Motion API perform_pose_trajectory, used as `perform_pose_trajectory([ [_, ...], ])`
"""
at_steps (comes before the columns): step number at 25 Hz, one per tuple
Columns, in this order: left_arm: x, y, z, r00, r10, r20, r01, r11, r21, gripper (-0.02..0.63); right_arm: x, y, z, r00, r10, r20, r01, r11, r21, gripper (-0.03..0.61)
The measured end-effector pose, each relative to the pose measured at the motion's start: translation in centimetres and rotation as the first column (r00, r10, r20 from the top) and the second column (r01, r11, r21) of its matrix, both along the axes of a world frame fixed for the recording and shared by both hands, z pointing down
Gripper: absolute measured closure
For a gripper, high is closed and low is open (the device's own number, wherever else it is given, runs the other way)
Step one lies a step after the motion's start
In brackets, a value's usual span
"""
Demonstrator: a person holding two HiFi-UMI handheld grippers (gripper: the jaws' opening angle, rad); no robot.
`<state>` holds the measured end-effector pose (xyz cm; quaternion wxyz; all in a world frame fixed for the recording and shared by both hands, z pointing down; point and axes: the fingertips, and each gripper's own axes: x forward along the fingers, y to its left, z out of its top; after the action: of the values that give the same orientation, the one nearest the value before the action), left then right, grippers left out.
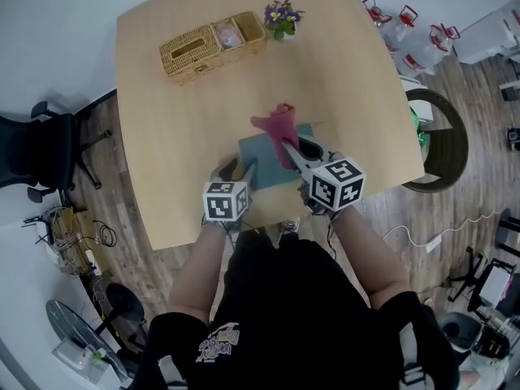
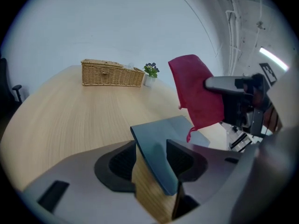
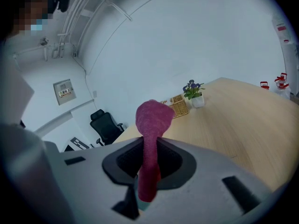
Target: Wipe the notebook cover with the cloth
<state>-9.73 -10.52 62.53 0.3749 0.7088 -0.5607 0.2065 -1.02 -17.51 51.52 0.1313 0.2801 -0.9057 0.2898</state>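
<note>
My right gripper point(image 1: 291, 149) has its jaws clenched on the cloth point(image 1: 276, 127). In the right gripper view the cloth point(image 3: 150, 125) is a dark pink bundle that rises from between the pads and bulges above them. It hangs over the far part of the notebook point(image 1: 268, 166), which lies flat on the table point(image 1: 179, 136), near the edge closest to me.

My left gripper point(image 1: 246, 174) is at the notebook's near left corner. In the left gripper view its jaws stand a little apart, with the grey-blue cover point(image 2: 161, 143) running in between them and bare table wood showing beside it. The cover seems to rest against one pad, but I cannot be sure it is pinched.

At the far side of the table are a wicker basket point(image 1: 203, 47) and, just beside it, a small pot of purple flowers point(image 1: 282, 19). Both are well apart from the notebook.
</note>
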Motion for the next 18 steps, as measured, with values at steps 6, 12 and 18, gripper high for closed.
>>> perform_pose_trajectory([
  [6,-0.6,-1.3,1.4,0.998,0.049,-0.043,-0.051,0.998,-0.038,0.419,-4.1,-0.6,3.3,0.995,-0.063,-0.074,0.059,0.997,-0.059,0.508],
  [12,-0.5,-1.4,2.4,0.993,0.074,-0.088,-0.081,0.994,-0.074,0.423,-7.2,0.1,6.8,0.972,-0.170,-0.159,0.153,0.981,-0.116,0.509],
  [18,-0.9,-1.3,2.9,0.992,0.089,-0.091,-0.096,0.993,-0.066,0.462,-9.2,1.3,9.6,0.927,-0.280,-0.249,0.249,0.957,-0.150,0.509],
])
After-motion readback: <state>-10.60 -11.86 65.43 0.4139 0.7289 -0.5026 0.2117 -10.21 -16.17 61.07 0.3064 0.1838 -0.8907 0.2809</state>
